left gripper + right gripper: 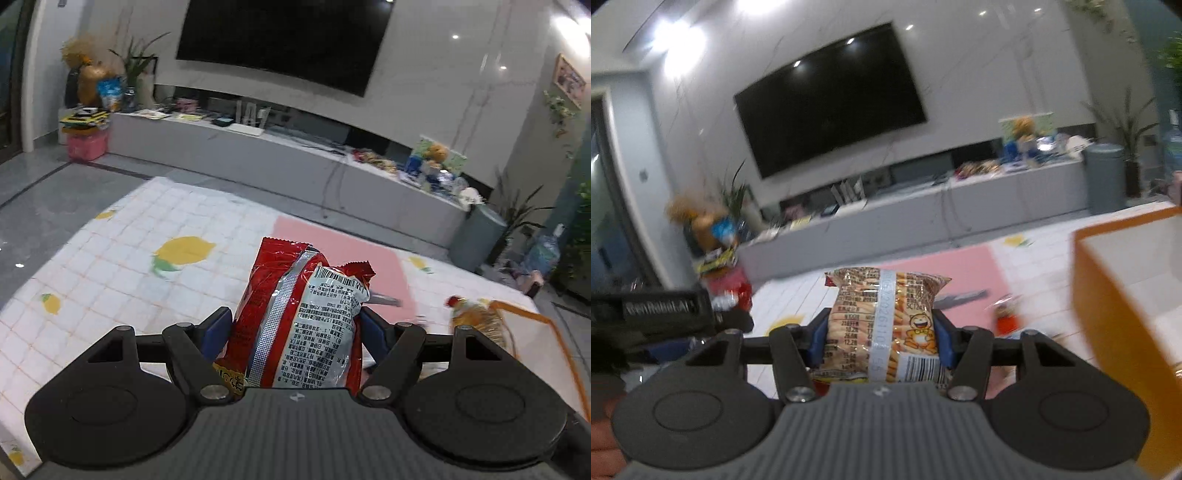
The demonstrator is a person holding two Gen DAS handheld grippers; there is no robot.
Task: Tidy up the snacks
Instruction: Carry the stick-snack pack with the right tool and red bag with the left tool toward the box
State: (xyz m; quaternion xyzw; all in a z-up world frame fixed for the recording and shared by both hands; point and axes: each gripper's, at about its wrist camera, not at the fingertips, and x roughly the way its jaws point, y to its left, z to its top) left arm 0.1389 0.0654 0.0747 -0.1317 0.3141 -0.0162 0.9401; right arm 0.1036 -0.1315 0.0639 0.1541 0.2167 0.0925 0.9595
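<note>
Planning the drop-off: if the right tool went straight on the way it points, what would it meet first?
The right tool, shut on the striped snack packet, looks free ahead above the pink mat. Depth is unclear, but next seems the grey TV cabinet; the orange box sits off to its right.

1. Lit from bright ceiling lamps, throwing white glare on the shiny wall [443, 74] and the dark television [827, 99].
2. Blurry from motion in the right wrist view, mostly near the orange box [1126, 295].
3. Bent and dark at the corners, fisheye style.
</note>
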